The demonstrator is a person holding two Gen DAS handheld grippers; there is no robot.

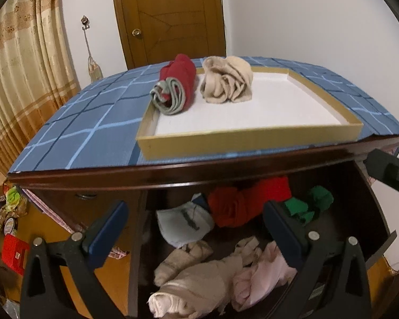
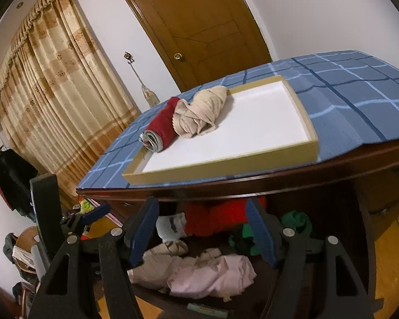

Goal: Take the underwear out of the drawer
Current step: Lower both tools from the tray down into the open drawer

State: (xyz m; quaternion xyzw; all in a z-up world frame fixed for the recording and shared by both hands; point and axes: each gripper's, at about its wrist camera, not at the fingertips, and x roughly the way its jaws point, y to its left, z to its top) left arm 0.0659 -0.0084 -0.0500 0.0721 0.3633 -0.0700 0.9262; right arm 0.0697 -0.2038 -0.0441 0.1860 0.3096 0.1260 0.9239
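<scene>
The dark wooden drawer [image 1: 372,212] stands pulled out under the dresser top. It holds loose underwear: a red piece [image 1: 242,204] [image 2: 207,218], a white one [image 1: 181,223], a green one [image 1: 311,204], a beige one [image 1: 194,279] and a pink one [image 2: 215,273]. My left gripper [image 1: 196,212] hovers open above the drawer, nothing between its blue pads. My right gripper [image 2: 202,218] is also open and empty over the drawer's back. On top, a shallow tray [image 1: 247,138] [image 2: 220,167] carries a rolled red piece [image 1: 178,85] and a beige bundle [image 1: 228,79].
A blue checked cloth [image 1: 93,122] covers the dresser top. A wooden door [image 1: 170,13] and a curtain [image 1: 21,66] stand behind. Clutter and a red box [image 1: 13,255] lie on the floor at the left. The right gripper's black body [image 1: 391,175] shows at the right edge.
</scene>
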